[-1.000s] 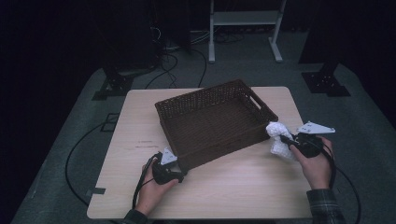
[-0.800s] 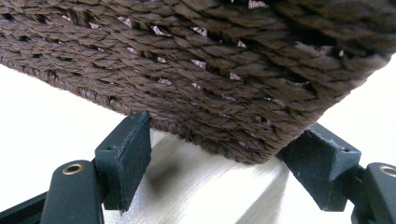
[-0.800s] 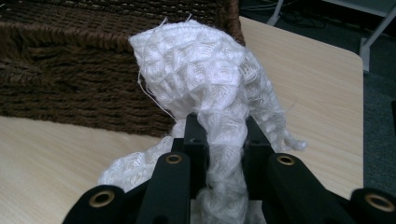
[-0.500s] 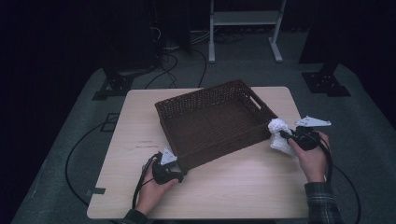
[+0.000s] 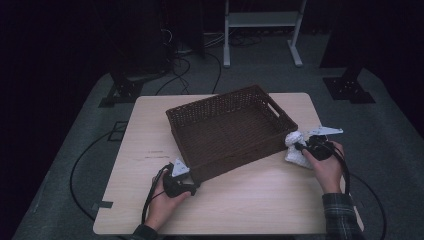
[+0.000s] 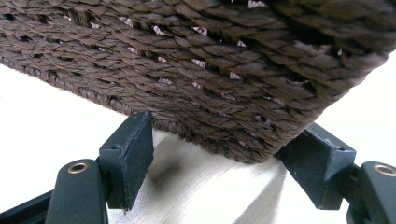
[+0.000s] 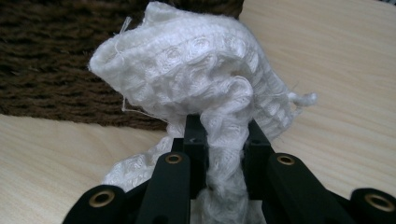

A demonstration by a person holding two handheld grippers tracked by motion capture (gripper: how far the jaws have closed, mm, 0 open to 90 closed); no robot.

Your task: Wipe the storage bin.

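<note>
- The right claw (image 7: pixel 216 140) is clenched on a crumpled white knitted cloth (image 7: pixel 196 79); a twist of the fabric is pinched between its jaws, and the rest bunches up above them.
- In the high view the cloth (image 5: pixel 295 150) sits low beside the right end of the brown woven basket (image 5: pixel 230 131), outside its wall and not yet over the rim.
- The left claw (image 6: pixel 224 154) straddles the basket's near left corner (image 6: pixel 243 140); its jaws stand apart on either side of the weave, the pads touching or nearly touching it, so I judge it steadies the basket rather than squeezing it.
- The basket's inside looks bare, resting on the pale wooden worktop (image 5: pixel 260 200).
- Judged progress: the cloth is picked up; lifting it over the wall, lowering it inside and letting go remain.
</note>
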